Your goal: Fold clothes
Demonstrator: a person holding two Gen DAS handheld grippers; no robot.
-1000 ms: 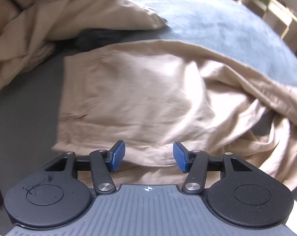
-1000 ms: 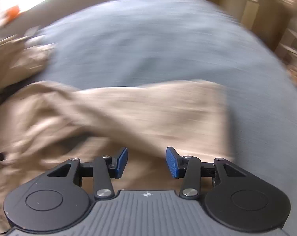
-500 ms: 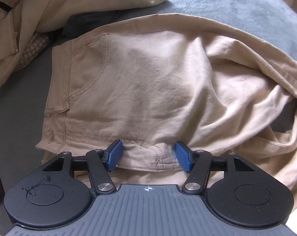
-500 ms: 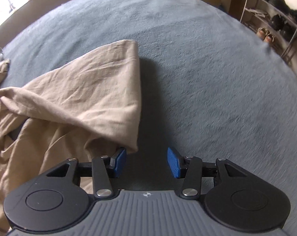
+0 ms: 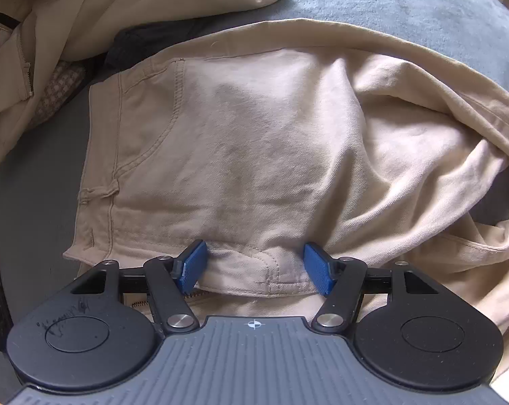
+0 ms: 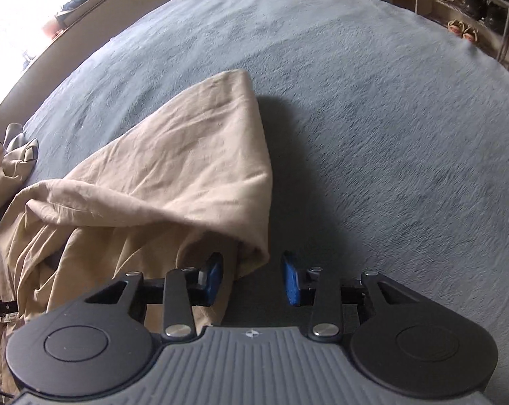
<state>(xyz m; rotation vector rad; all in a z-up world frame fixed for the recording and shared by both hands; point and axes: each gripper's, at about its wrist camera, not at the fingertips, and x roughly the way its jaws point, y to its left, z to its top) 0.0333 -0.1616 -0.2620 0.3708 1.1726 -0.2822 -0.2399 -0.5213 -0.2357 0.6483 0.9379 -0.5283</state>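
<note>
Beige trousers (image 5: 254, 148) lie on the grey-blue bed cover (image 5: 406, 3), waist end to the left with a belt loop and pocket seams showing. My left gripper (image 5: 256, 268) is open, its blue pads straddling the near folded edge by the fly seam. In the right wrist view a trouser leg (image 6: 187, 168) lies folded in a point on the bed cover (image 6: 389, 135). My right gripper (image 6: 252, 278) is open, with the leg's near corner hanging between the pads, closer to the left one.
Another beige garment (image 5: 85, 13) is heaped at the far left, over dark cloth (image 5: 143, 44) and a checked fabric (image 5: 57, 87). A shoe rack (image 6: 474, 6) stands beyond the bed at the right. A bright window (image 6: 28, 10) is at the far left.
The left gripper has come in close over the trousers' near edge and settled. The right gripper swung right along the leg to its end and moved closer to the corner.
</note>
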